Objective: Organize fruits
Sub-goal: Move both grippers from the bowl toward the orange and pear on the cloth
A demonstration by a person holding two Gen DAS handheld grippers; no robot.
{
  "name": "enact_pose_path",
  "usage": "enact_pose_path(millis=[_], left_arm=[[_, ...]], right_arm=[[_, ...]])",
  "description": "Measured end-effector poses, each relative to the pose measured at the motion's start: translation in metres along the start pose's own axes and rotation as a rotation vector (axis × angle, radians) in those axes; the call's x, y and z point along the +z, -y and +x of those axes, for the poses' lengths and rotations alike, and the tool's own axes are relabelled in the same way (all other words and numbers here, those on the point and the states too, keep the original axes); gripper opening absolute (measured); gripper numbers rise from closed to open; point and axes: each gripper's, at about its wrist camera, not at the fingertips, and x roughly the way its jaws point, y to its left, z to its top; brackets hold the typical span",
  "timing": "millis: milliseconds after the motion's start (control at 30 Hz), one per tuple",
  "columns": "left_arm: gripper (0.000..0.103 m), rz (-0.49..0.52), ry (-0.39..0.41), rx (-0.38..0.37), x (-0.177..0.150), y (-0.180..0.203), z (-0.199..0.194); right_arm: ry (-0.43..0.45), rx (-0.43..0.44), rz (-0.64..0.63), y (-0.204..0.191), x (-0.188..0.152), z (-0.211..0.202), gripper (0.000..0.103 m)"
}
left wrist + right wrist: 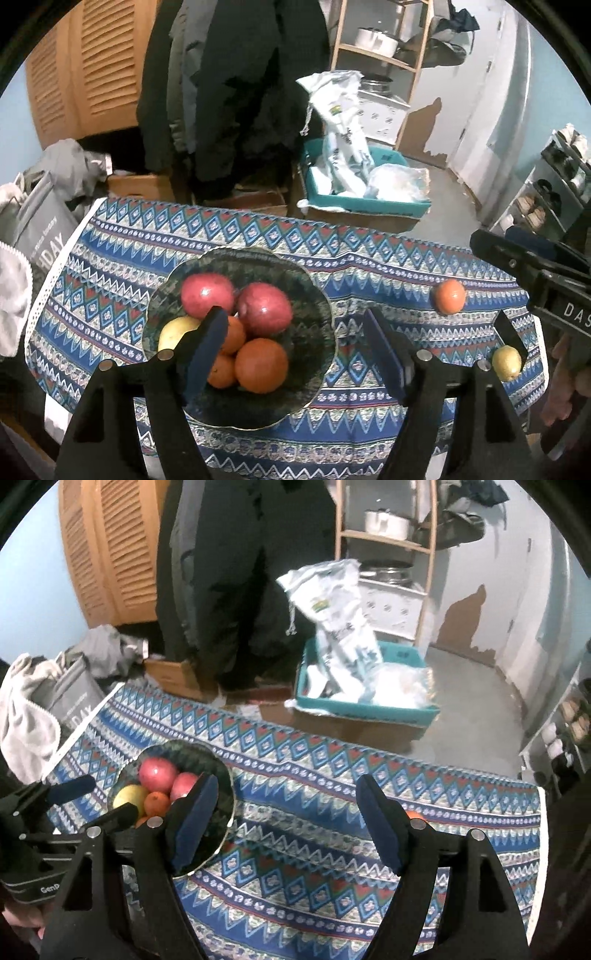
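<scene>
Left gripper (295,354) gapes over bowl (317,295)

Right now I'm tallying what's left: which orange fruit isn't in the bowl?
The lone orange on the patterned tablecloth, right of the bowl; the other oranges sit inside it.

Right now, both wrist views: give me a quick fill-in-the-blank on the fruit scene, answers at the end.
1. The dark bowl holds ____ red apples.
2. Outside the bowl, an orange and a ____ lie on the patterned cloth.
3. The left gripper and the right gripper both stand ____, holding nothing.
4. Beyond the table, a white bag stands in a ____ bin.

Answers: two; lemon; open; teal
</scene>
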Motion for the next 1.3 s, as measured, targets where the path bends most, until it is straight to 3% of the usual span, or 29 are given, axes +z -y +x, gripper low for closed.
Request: enact_pose_path(millis=[900, 1300], left_arm=[[0.086, 0.096, 0.086, -0.082, 0.013, 0.076, -0.028], [0.086, 0.156, 0.078, -0.129, 0.010, 0.118, -0.022]], right_arm=[[0.157, -0.114, 0.114, 0.074, -0.019, -0.080, 0.085], [0.168, -0.243, 0.170, 0.127, -0.043, -0.101, 0.086]])
